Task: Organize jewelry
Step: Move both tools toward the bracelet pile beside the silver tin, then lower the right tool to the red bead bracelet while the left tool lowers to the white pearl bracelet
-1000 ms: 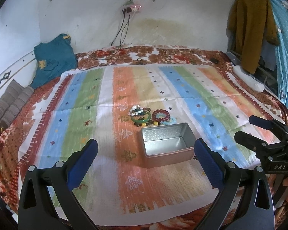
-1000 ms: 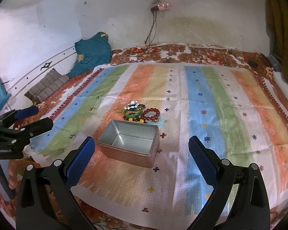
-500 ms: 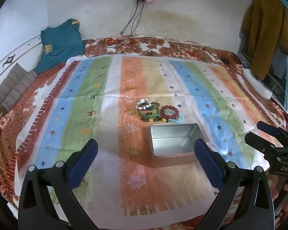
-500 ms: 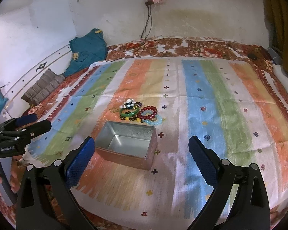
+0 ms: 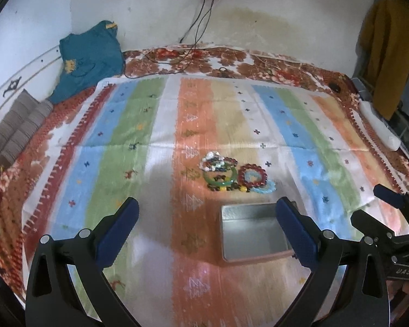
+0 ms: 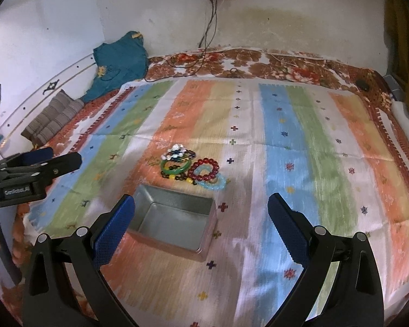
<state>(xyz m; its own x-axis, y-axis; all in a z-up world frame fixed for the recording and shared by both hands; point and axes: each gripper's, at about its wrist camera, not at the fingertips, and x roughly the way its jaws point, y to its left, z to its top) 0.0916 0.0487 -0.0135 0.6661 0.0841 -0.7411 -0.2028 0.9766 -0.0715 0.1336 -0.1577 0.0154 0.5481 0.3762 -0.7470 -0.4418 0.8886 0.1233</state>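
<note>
I held my left gripper (image 5: 205,222) above the striped cloth (image 5: 161,147) that covered the bed, its blue-padded fingers (image 5: 117,227) spread wide with nothing between them. Taking the metal tin (image 5: 252,234) as my landmark: seen from the left wrist, the gripper's right finger overlapped the tin's right end, and the tin lay open and empty on the orange stripe. Just beyond the tin's far edge lay the heap of jewelry, not touching it as far as I could tell. At the heap's left sat a white beaded bracelet (image 5: 212,159), partly over a green bangle (image 5: 220,178); along the side of the heap facing the tin ran a dark strand with yellow beads (image 5: 231,188); to the right lay a red beaded bracelet (image 5: 253,175) on top of a pale blue one (image 5: 267,188). Far left of the tin, by the wall, were a folded grey blanket (image 5: 15,133) and a teal garment (image 5: 88,57). Far behind it, cables (image 5: 197,30) hung from a wall socket.

To the right of the tin, my right gripper (image 6: 200,218) hovered over the cloth, also wide apart and empty; its left finger (image 6: 113,229) crossed the tin's near left corner. Further right of the tin there was only striped cloth
</note>
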